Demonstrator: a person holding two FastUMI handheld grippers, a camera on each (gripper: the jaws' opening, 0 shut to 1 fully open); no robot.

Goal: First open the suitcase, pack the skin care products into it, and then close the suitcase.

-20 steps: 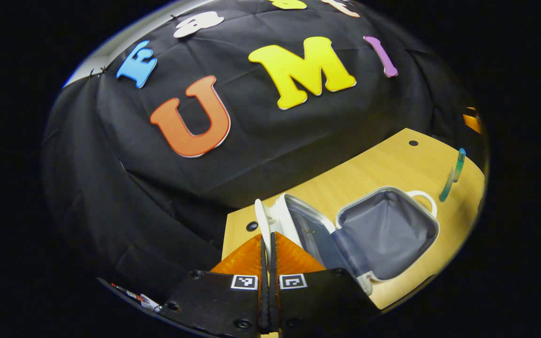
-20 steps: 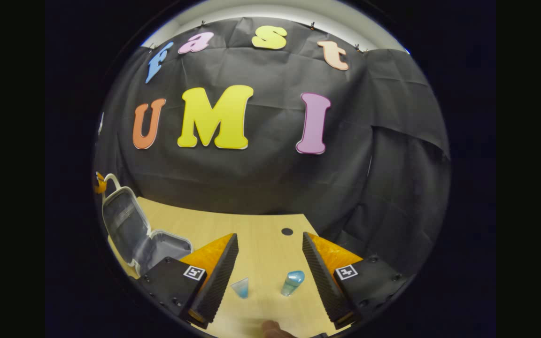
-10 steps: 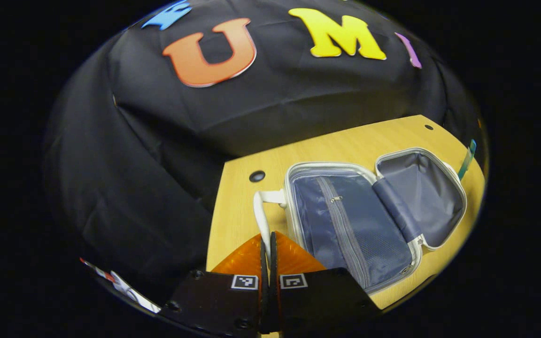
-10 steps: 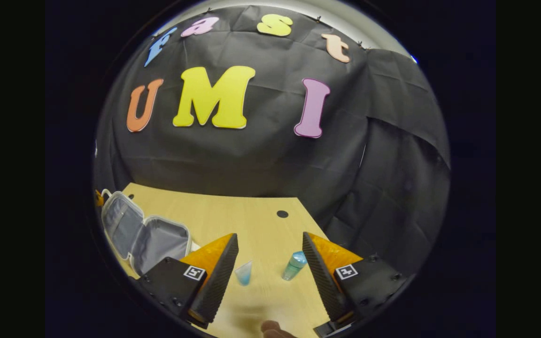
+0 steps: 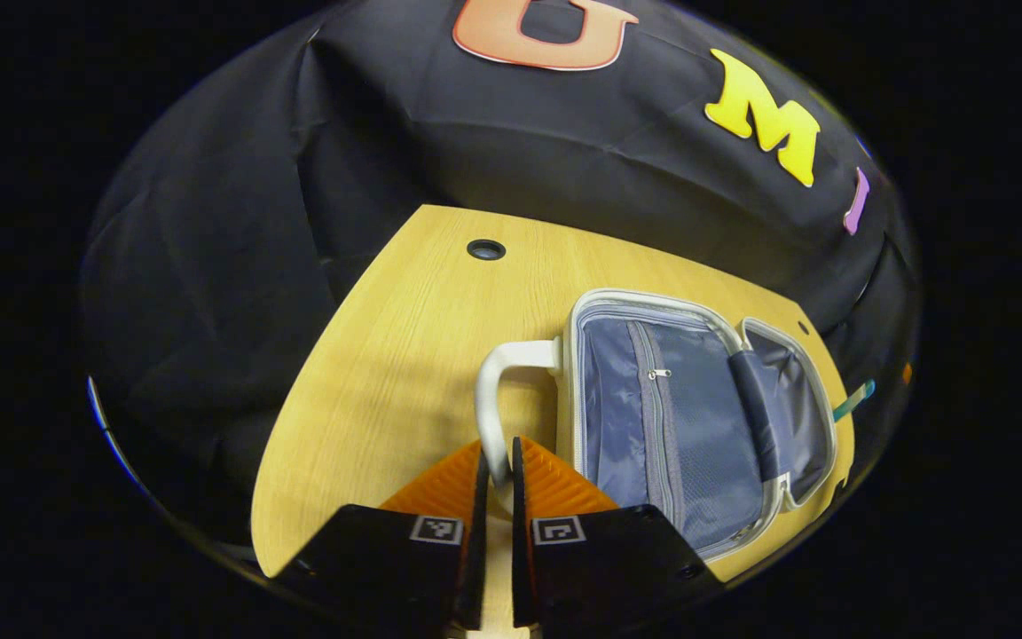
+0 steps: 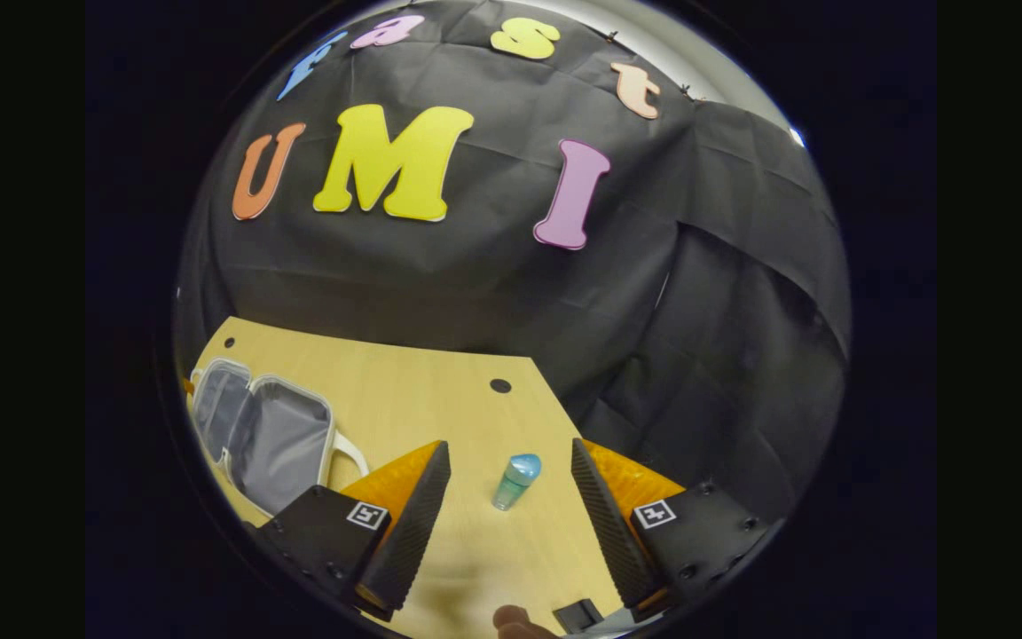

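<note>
**Op:** I start on the left. Left gripper [image 5: 495, 461] has its fingers nearly together, clamped on the white handle [image 5: 491, 399] of the suitcase [image 5: 653, 417]. The case lies open on the wooden table [image 5: 387, 355], both grey-lined halves face up, the zipped half nearer me and the other half beyond the hinge.

**Spotter:** And the product?

**Op:** In the left gripper view I see only a thin teal sliver of it [image 5: 852, 401] past the far edge of the case. In the right gripper view the same suitcase [image 6: 263, 435] sits well off to the left, and the blue-capped skincare tube [image 6: 515, 479] lies on the table [image 6: 440, 399] straight ahead of the right gripper [image 6: 511, 510].

**Spotter:** Finger state there?

**Op:** Wide apart, nothing held. The tube sits between the two fingers' lines, just ahead of the tips, cap pointing away, its long axis running roughly along my reach and tilted slightly right.

**Spotter:** So which hand?

**Op:** The right, I judge; it is much nearer. The fingers would close across the tube's width.
</note>
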